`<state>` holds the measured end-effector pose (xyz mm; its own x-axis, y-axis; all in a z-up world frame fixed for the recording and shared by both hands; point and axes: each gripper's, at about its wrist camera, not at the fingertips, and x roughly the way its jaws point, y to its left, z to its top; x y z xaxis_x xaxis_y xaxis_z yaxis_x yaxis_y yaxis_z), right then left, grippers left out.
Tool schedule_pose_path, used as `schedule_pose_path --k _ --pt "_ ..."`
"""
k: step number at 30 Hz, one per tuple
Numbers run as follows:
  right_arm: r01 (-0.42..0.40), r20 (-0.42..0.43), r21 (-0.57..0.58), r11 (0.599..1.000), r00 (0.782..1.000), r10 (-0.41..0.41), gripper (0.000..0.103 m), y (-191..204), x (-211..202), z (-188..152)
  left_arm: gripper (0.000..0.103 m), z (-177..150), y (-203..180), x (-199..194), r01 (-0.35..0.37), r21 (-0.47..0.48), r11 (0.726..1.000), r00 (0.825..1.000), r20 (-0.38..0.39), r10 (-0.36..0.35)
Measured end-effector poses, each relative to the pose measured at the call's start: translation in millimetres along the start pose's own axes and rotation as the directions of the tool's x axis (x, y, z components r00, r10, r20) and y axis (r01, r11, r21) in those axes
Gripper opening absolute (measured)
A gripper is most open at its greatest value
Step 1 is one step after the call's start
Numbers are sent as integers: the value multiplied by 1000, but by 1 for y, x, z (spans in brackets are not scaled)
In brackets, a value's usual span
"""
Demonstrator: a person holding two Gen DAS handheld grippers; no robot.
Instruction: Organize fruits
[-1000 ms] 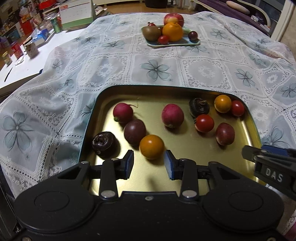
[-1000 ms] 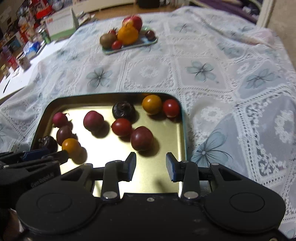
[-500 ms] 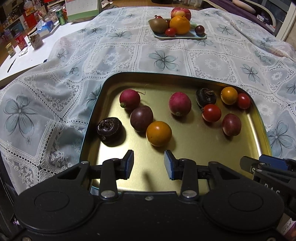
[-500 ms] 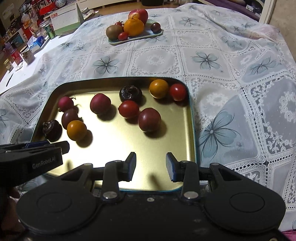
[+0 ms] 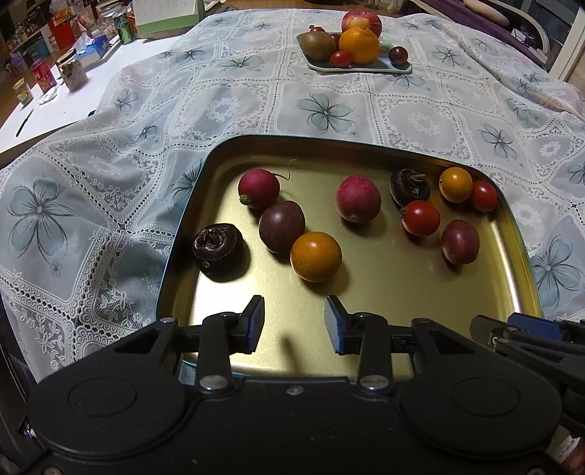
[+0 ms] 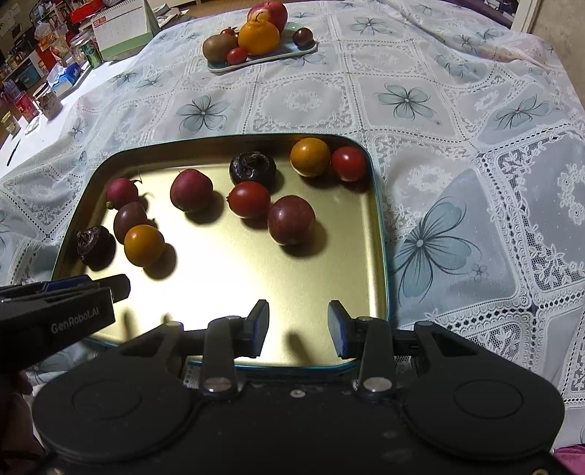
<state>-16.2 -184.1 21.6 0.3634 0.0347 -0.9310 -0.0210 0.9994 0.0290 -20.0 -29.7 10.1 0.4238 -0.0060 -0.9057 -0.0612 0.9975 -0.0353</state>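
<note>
On the worktop [image 5: 420, 120], under a tablecloth [image 5: 237, 106]: a tray [image 5: 365, 292] near, a plate [image 5: 365, 67] of fruit far behind it. In the tray, left group: radish [image 5: 258, 188] at the back, plum [image 5: 281, 226] just before it, tomato [image 5: 315, 256] to the plum's right, water chestnut [image 5: 218, 247] to its left. Right group, toward the far corner: five more pieces [image 5: 420, 218]. Left of the cloth: boxes and jars [image 5: 69, 69].

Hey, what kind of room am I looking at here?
Probably a lived-in home, maybe a dining area: a white lace floral tablecloth covers the table, a pale plate of fruit sits on it, and a side surface holds a desk calendar and cans.
</note>
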Motion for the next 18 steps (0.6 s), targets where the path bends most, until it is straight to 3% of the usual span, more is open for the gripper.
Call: schedule_pose_path --k 18 --pt "-2 -24 -7 1000 1000 2 38 2 5 -4 46 -1 1 1 3 -7 1000 1000 -7 -3"
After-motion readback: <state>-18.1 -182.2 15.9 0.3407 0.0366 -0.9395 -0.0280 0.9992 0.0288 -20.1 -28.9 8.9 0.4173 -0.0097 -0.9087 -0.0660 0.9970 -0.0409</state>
